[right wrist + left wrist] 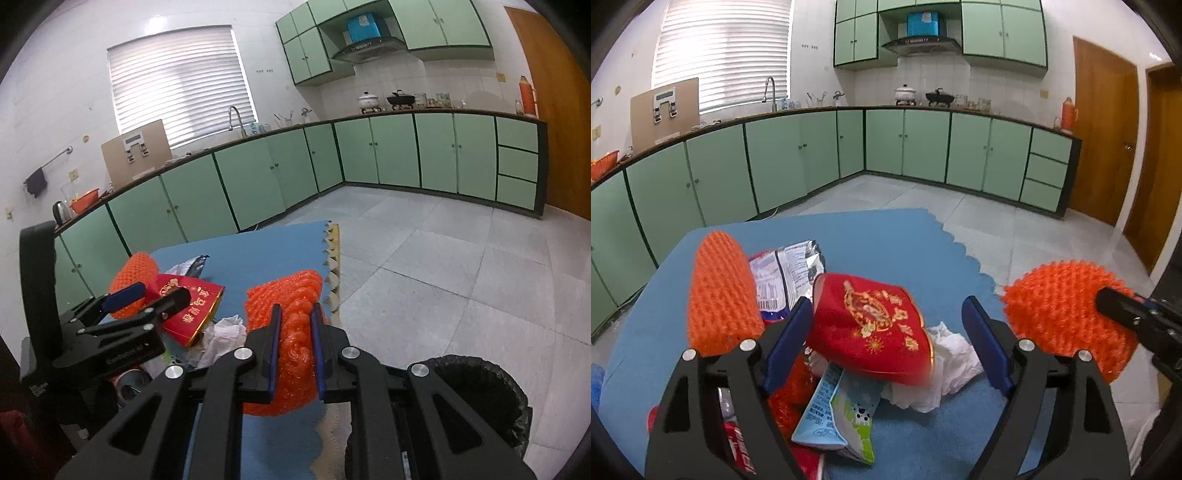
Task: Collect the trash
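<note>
Two risks face you here. Your right tool (295, 354) pinches an orange foam net (291, 332) with jaws nearly closed; the net is soft and springy, so it could slip free before it reaches the black-lined bin (491, 391) just beside the surface. Your left tool (886, 347) stands wide open with the red gift box (871, 328) loose between its jaws, blurred, likely dropping onto the pile: crumpled tissue (945, 365), milk carton (842, 413), snack wrapper (790, 273) on the blue mat (886, 236).

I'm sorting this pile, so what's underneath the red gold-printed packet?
Under the red packet: crumpled white tissue and a blue-green carton. Whatever lies beneath its middle is covered.
</note>
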The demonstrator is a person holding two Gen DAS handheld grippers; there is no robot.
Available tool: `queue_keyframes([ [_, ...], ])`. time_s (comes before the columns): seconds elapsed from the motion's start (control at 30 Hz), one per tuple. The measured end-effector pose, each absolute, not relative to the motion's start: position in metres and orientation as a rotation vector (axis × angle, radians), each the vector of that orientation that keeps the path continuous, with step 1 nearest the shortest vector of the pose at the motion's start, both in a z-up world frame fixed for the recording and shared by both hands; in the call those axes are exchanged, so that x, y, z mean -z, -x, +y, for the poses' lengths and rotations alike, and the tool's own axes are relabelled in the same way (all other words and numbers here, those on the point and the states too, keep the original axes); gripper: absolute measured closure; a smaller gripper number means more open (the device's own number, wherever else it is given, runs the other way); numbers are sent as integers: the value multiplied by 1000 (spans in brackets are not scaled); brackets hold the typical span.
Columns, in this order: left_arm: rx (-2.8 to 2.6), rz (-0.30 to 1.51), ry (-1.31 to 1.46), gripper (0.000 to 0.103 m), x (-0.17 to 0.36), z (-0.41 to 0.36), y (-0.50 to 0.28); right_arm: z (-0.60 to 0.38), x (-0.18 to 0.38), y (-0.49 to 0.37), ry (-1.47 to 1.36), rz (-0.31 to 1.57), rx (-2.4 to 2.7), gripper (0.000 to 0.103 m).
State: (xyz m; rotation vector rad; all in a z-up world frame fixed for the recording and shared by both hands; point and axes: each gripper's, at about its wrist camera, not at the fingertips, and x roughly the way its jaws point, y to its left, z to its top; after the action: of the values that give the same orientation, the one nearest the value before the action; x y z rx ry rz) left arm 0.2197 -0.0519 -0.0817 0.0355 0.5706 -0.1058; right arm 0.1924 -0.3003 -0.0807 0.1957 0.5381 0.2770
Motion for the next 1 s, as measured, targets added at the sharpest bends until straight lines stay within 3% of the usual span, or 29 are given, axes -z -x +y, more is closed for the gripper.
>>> queue_keyframes([
  [0.5,-14,608,-140,16,101,-64,-232,-306,93,-201,-229,564,-283,88],
  [0.63,-17,592,-133,28,98,-63,-228,-305,94,-203,-231,572,-285,88],
  [0.77,-6,582,-114,50,95,-60,-227,-303,95,-205,-227,581,-287,88],
  [0.97,3,555,-84,73,88,-51,-221,-300,97,-207,-221,596,-294,87],
  [1.0,6,557,-78,74,87,-49,-220,-299,98,-207,-220,597,-296,87],
])
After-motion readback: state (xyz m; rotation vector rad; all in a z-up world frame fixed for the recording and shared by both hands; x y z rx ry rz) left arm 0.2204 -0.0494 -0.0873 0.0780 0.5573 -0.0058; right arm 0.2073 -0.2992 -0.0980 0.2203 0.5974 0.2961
